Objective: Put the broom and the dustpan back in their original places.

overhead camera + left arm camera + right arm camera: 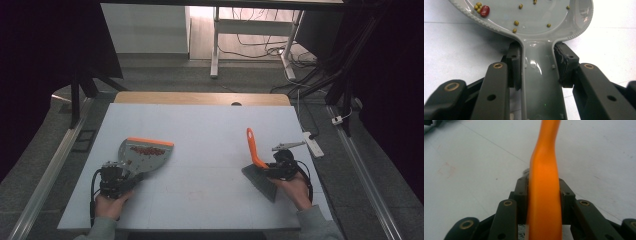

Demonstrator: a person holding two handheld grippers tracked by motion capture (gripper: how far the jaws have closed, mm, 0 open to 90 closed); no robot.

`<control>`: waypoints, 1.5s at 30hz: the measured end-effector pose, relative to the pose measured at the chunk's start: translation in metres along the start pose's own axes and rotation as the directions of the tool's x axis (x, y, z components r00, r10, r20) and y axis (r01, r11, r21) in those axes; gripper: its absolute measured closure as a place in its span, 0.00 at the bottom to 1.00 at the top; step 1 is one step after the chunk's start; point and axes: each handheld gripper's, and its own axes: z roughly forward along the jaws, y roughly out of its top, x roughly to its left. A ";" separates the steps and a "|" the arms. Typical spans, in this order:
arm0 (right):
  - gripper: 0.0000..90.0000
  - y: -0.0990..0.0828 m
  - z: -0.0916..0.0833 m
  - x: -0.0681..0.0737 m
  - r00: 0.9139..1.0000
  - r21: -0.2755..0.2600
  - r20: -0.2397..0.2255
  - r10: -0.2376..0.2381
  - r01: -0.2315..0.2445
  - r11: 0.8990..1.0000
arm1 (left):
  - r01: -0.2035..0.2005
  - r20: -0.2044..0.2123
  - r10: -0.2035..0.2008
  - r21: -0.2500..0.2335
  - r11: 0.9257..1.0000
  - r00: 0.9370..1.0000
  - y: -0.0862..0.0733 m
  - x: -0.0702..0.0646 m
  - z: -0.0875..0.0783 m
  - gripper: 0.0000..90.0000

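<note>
The left gripper point(116, 176) sits at about eight o'clock on the white table point(200, 125), its jaws clamped on the grey handle of a dustpan point(531, 15). The pan lies flat with its orange lip pointing toward one o'clock, which keeps the swept-up beans point(482, 9) pooled inside rather than spilling. At about four o'clock the right gripper point(281, 168) has its jaws around the orange handle of a small brush point(253, 147), the pads touching both sides. The handle rises toward twelve o'clock and the dark bristle head rests on the table, probably being set down.
</note>
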 end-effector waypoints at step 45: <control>0.45 -0.005 0.000 -0.017 0.982 -0.020 0.186 -0.041 0.045 0.999 | -0.037 -0.002 0.037 -0.022 0.999 0.999 -0.002 0.000 -0.007 0.37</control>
